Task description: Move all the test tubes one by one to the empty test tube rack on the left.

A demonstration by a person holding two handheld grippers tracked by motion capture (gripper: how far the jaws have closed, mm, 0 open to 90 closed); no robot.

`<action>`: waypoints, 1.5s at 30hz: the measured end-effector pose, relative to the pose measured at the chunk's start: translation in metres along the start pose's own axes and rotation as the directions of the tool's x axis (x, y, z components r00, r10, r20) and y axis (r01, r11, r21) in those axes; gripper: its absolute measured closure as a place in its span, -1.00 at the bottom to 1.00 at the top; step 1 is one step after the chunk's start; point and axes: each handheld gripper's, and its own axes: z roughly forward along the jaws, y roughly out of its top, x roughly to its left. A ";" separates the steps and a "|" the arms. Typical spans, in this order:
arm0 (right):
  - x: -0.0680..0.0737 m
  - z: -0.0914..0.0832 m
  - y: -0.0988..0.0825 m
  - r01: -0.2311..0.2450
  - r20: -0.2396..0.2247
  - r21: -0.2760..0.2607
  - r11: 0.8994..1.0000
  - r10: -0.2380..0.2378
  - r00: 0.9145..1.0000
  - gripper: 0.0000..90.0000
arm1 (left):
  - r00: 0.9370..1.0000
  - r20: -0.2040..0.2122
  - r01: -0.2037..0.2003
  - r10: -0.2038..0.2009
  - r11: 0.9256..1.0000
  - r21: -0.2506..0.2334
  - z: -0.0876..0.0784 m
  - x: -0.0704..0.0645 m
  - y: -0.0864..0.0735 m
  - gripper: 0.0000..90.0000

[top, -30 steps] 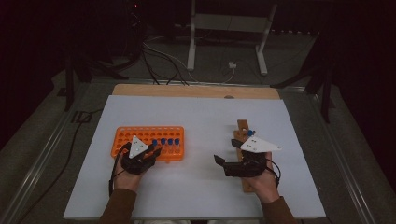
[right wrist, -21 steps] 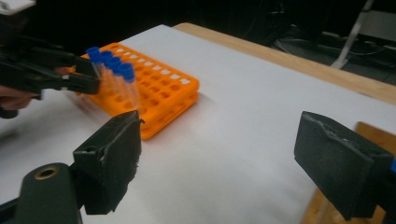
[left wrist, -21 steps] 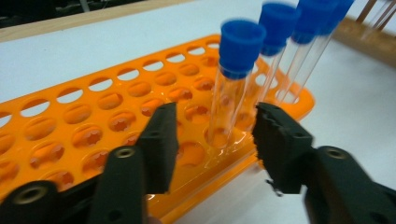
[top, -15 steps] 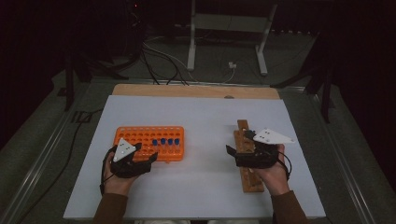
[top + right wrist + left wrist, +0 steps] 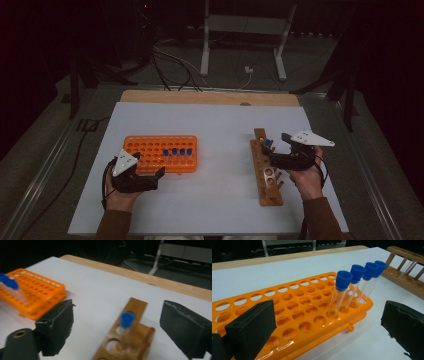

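Bring the wide-open, empty right gripper (image 5: pixel 117 330) squarely over the blue-capped tube (image 5: pixel 126 320) in the wooden rack (image 5: pixel 136 308), then close gently below its cap

Left gripper (image 5: pixel 150 178) fingers just opened wide, right gripper (image 5: pixel 274 156) fingers apart, both empty

place: lab | signs: orange tube rack (image 5: pixel 161 153), capped test tubes (image 5: pixel 357 282), wooden rack (image 5: pixel 266 172)
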 end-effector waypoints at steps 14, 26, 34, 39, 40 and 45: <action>-0.012 0.036 -0.021 0.049 -0.007 0.131 0.990 -0.048 0.999 0.17 | 1.000 -0.017 -0.015 0.015 1.000 0.017 0.003 -0.003 -0.002 -0.99; -0.009 0.048 -0.022 0.055 -0.013 0.126 0.990 -0.054 0.998 0.68 | 0.999 -0.029 -0.017 0.018 1.000 0.025 0.003 -0.003 -0.001 -0.99; -0.011 0.052 -0.023 0.034 0.003 0.114 0.993 -0.035 0.999 0.69 | 0.999 -0.029 -0.018 0.018 1.000 0.026 0.003 -0.004 -0.001 -0.99; -0.011 0.052 -0.023 0.025 -0.002 0.108 0.994 -0.025 1.000 0.68 | 0.999 -0.030 -0.017 0.018 1.000 0.025 0.003 -0.004 -0.001 -0.99; -0.011 0.052 -0.023 0.025 -0.001 0.106 0.994 -0.025 1.000 0.67 | 0.999 -0.029 -0.018 0.018 1.000 0.026 0.003 -0.004 -0.001 -0.99; -0.010 0.053 -0.023 0.035 0.009 0.103 0.994 -0.036 0.999 0.71 | 0.999 -0.029 -0.019 0.020 1.000 0.022 0.003 -0.004 -0.001 -0.99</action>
